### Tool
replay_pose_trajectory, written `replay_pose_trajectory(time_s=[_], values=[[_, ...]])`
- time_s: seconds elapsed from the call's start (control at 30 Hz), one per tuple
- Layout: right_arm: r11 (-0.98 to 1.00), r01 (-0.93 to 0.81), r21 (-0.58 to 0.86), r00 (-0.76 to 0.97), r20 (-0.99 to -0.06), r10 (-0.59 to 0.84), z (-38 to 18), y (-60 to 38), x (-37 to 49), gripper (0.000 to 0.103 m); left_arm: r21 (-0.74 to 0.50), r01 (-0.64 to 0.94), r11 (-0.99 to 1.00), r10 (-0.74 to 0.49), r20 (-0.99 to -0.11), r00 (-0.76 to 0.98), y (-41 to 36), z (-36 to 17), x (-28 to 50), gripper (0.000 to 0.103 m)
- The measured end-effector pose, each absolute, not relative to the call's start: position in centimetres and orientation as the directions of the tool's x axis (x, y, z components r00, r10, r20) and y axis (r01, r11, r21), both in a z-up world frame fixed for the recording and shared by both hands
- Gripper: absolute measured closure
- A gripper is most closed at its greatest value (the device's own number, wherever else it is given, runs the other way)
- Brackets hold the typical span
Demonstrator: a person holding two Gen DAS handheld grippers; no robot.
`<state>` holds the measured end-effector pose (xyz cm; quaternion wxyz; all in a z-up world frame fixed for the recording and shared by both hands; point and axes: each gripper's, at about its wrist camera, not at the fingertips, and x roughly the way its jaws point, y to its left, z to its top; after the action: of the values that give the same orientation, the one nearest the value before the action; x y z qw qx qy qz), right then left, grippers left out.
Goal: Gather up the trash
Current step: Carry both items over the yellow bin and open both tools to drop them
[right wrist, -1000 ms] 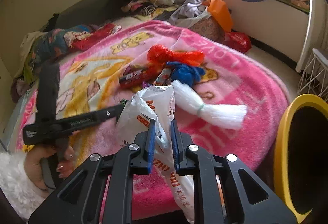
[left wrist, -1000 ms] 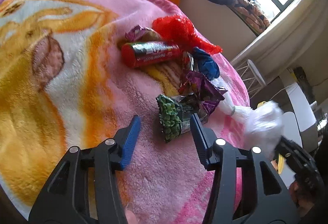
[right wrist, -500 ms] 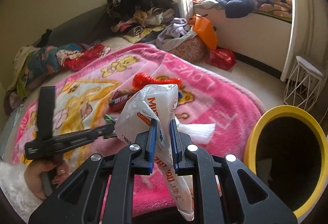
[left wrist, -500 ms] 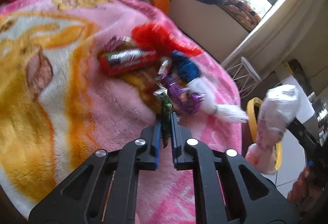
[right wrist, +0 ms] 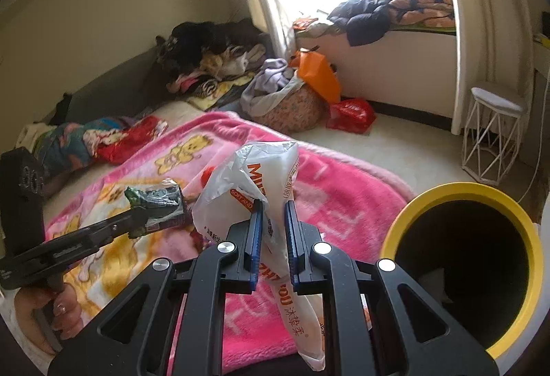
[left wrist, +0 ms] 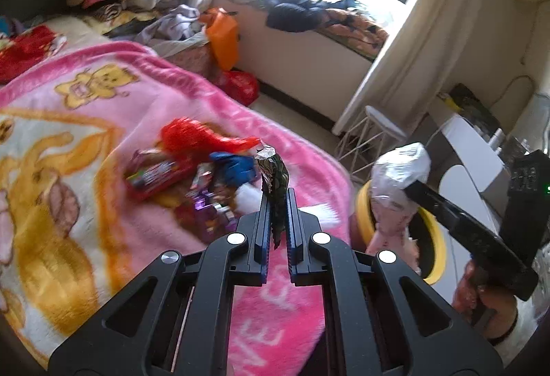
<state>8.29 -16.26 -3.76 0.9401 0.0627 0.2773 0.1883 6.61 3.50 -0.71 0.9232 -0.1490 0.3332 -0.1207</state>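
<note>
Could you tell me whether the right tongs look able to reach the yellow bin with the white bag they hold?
Probably yes: the right tongs grip the white bag beside the yellow bin, nothing between.

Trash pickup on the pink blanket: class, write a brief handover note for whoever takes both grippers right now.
Left gripper: shut on the green snack wrapper, lifted off the pink blanket.
Right gripper: shut on the white plastic bag, held beside the yellow-rimmed bin.
Done: two pieces picked up; neither is in the bin yet.
Left: drop both in, then collect the pile on the blanket: red snack tube, red mesh, blue wrapper, purple wrapper, white tuft.
</note>
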Motion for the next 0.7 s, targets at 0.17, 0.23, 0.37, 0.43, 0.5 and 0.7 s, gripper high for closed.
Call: replay_pose_trajectory(time_s=[0.17,0.23,0.37,0.43,0.5,0.7], values=[[0.933,-0.276,0.23,0.803,-0.479,0.355,-3.2,-18.1,8.2,0.09,-0.344,0.177,0.922,-0.353,-0.564,0.746,1.2,0.1,7.2,0.098],[0.939,-0.255,0.23,0.815,-0.472,0.337,-2.9,-18.8,8.1,0.09,-0.338,0.194,0.921,-0.363,-0.562,0.744,0.3,0.2,7.3,0.098],[0.95,-0.217,0.226,0.836,-0.459,0.3,-2.7,-20.2,7.8,0.09,-0.333,0.226,0.915,-0.385,-0.558,0.735,-1.1,0.3,7.3,0.098],[0.954,-0.197,0.224,0.845,-0.455,0.282,-2.6,-21.0,7.7,0.09,-0.332,0.241,0.912,-0.396,-0.558,0.729,-1.6,0.2,7.4,0.098],[0.96,-0.176,0.22,0.854,-0.451,0.26,-2.6,-21.8,7.6,0.09,-0.33,0.257,0.908,-0.407,-0.558,0.723,-2.4,0.2,7.5,0.098],[0.965,-0.117,0.235,0.867,-0.449,0.215,-2.9,-24.1,7.7,0.09,-0.313,0.305,0.899,-0.434,-0.56,0.705,-4.8,0.2,7.7,0.098]])
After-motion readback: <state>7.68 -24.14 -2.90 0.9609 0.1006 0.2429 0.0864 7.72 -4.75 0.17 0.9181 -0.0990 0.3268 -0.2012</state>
